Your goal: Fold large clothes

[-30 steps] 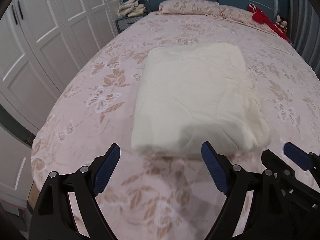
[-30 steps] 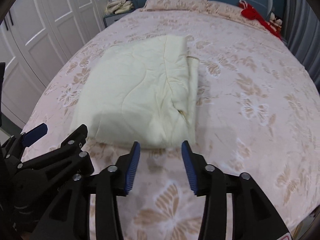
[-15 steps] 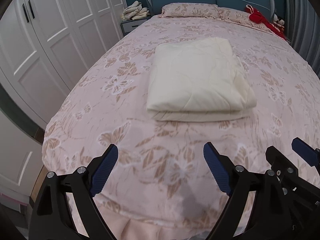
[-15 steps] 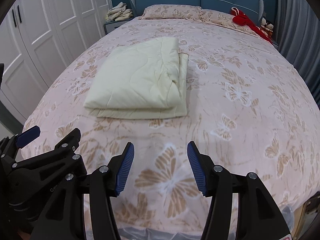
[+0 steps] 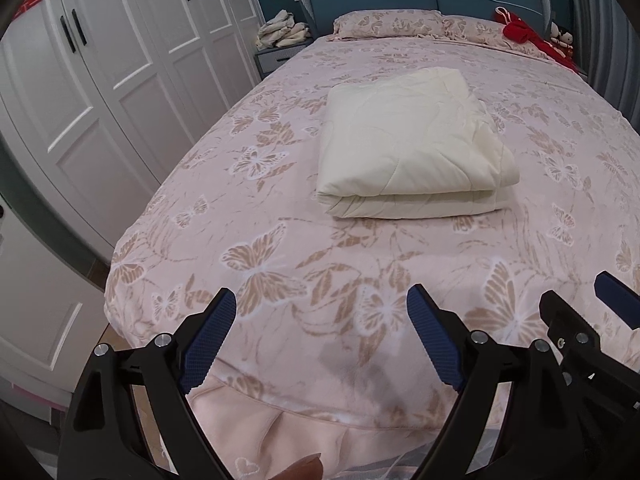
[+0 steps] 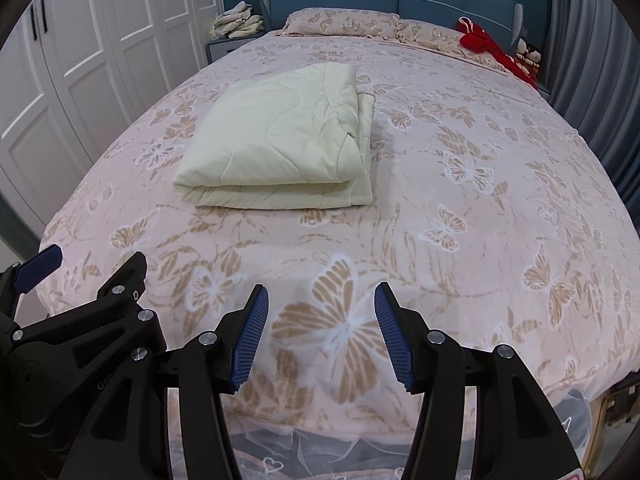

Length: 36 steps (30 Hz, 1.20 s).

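A cream quilted blanket (image 5: 408, 148) (image 6: 280, 144) lies folded into a thick rectangle on the middle of the bed, its folded edge toward me. My left gripper (image 5: 322, 336) hangs open over the foot edge of the bed, well short of the blanket, with nothing between its blue pads. My right gripper (image 6: 322, 336) is open beside it, also empty and over the foot of the bed. Each gripper shows at the edge of the other's view.
The bed (image 5: 260, 264) wears a pink butterfly-print cover. Pillows (image 6: 340, 22) and a red cloth item (image 6: 492, 50) lie by the blue headboard. White wardrobe doors (image 5: 100, 92) line the left side; a nightstand with a cloth pile (image 5: 282, 34) stands at the far left.
Both grippers have drawn back from the blanket's near edge to the foot of the bed. The right gripper's jaws have spread a little wider. The blanket lies still.
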### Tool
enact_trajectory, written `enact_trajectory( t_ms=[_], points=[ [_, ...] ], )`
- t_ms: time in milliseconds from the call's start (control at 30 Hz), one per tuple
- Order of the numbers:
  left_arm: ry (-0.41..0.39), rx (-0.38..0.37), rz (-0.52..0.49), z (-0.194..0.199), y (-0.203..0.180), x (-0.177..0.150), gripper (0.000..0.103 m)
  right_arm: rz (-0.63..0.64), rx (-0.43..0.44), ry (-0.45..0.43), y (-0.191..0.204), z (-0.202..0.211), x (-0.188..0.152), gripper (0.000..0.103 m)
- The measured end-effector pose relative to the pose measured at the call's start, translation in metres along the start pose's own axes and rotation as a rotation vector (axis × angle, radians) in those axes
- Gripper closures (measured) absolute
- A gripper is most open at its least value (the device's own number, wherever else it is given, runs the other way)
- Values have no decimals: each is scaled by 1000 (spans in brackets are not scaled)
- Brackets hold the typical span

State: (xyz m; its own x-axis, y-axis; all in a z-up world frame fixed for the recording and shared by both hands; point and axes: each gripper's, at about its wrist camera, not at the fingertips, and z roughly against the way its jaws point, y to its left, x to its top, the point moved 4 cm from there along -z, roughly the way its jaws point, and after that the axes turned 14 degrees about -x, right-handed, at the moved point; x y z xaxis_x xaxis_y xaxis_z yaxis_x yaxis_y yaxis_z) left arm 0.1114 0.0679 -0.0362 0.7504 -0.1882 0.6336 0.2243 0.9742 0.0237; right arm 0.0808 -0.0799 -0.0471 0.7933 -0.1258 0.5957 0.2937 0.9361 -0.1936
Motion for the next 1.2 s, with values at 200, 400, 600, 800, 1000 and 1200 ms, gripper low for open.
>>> enact_trajectory(
  t_ms=[200, 400, 600, 800, 1000, 1200],
  points=[
    [-14, 11, 5, 4, 2, -8, 18, 11, -22, -16, 2, 5, -9, 48],
    [-24, -2, 13, 6, 1, -10, 18, -4, -26, -20, -1, 6, -11, 48],
    [-42, 11, 10, 8, -2, -11, 18, -13, -33, -23, -1, 7, -10, 48],
    [-39, 18, 6, 9, -3, -12, 19, -18, -36, -20, -3, 6, -12, 48],
    [-37, 14, 7, 9, -4, -12, 20, -19, -40, -23, -4, 7, -12, 48],
    [-35, 7, 5, 10, -6, -12, 23, -21, -52, -29, -3, 10, -12, 48]
  ],
)
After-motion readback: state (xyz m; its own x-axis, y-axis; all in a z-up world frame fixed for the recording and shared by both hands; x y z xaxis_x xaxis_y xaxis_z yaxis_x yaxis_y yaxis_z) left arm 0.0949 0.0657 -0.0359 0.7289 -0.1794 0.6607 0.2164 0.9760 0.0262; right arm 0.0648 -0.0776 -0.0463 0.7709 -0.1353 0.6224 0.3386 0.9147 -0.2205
